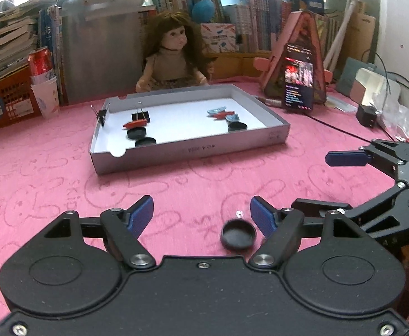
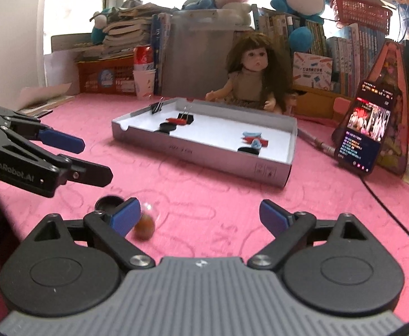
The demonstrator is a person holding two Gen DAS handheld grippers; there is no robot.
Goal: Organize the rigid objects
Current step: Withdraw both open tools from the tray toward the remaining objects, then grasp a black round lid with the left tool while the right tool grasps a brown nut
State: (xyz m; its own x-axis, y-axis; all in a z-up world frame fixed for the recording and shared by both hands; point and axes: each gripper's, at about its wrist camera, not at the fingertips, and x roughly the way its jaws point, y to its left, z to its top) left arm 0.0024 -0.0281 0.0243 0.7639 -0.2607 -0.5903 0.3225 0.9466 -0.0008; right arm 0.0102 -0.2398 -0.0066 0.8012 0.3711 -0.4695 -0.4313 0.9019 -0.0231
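Both sets of jaws gape wide, left gripper (image 1: 200, 215) and right gripper (image 2: 201, 217) gripping nothing. The shallow grey box (image 1: 193, 151) holds black caps, red and blue pieces, a binder clip. One black cap (image 1: 238, 234) sits loose on the table (image 1: 50, 173) between the left jaws.

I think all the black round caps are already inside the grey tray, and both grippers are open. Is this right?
Not quite. One black cap still lies on the pink cloth, outside the grey tray, between the fingers of the left gripper; the left wrist view shows it. The rest holds: the left gripper and the right gripper are both open.
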